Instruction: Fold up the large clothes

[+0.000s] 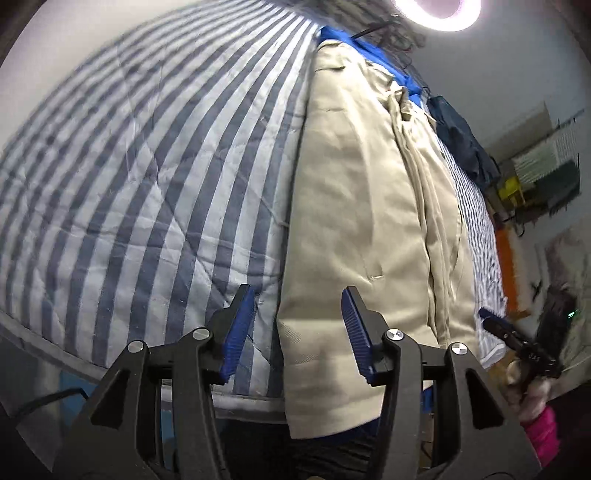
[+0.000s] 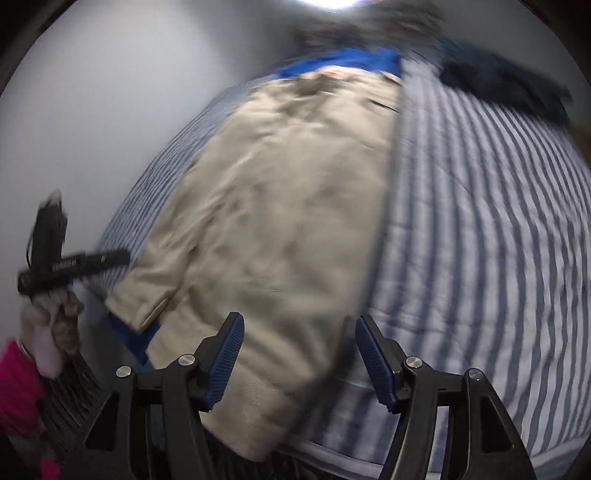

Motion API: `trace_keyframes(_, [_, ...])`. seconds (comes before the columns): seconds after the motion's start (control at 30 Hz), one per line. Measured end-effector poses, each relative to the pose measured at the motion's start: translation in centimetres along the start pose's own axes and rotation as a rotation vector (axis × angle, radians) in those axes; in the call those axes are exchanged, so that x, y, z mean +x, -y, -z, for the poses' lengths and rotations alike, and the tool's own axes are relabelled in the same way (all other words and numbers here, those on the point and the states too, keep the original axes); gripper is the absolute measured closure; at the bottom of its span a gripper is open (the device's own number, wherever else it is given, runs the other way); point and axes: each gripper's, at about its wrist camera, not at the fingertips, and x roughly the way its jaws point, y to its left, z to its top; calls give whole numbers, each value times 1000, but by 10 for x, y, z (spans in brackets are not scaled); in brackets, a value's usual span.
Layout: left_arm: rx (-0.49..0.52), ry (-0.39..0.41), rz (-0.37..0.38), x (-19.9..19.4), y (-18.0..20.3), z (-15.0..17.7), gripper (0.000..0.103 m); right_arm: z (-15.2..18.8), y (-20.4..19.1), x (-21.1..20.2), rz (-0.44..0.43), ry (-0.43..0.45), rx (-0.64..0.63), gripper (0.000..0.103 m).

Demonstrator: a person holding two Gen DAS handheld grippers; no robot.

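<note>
Left gripper (image 1: 297, 328) nearest, 2 black fingers with ribbed blue pads (image 1: 238, 332) spread apart, nothing between them but air above the hem of the beige trousers (image 1: 354, 206). Right gripper (image 2: 300, 360) likewise spread wide, holding nothing, poised over the same hem; that view is motion-blurred. Trousers are smooth twill, long narrow folded shape, lying lengthwise on the striped quilt (image 1: 147, 166), hem hanging over the quilt's near edge. Quilt is stitched cotton, blue-grey and white stripes, creased. Beyond the trousers' far end, touching it, a bright blue cloth (image 1: 373, 51). Right of the trousers on the quilt, a crumpled dark navy garment (image 1: 461, 136). Past the far end of the trousers, a glowing ring light (image 1: 436, 11).
</note>
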Motion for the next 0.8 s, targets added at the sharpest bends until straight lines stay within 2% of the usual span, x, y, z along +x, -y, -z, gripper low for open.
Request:
trace_keyframes(0.1, [-31,-64,51,12,-5,1,53,8,22,4,-80,-29,90,37])
trace_keyframes(0.27, [-38,-79,88,13,-6,3,53,21,32,14,-164,-61,152,39])
trace_keyframes(0.43, [-81,-125,173,12,-13,9,53,17,37,25,-251,-60,214,40])
trace_keyframes(0.5, [-60,-139,173,12,-10,14,53,15,35,31,-292,-82,229,51])
trace_keyframes(0.6, [-27,-137,156,13,-3,15,53,14,26,39,-298,-92,195,51])
trace_keyframes(0.63, [-28,-136,155,13,-3,16,55,13,26,40,-301,-91,196,52])
trace_keyframes(0.67, [-30,-135,154,14,-2,16,64,13,26,42,-311,-95,207,60])
trace_keyframes(0.7, [-36,-134,154,14,-2,16,69,13,27,44,-319,-101,221,70])
trace_keyframes(0.77, [-50,-125,168,12,-1,14,82,14,28,43,-326,-100,232,78])
trace_keyframes(0.8, [-58,-112,188,8,0,14,83,13,26,40,-323,-92,226,83])
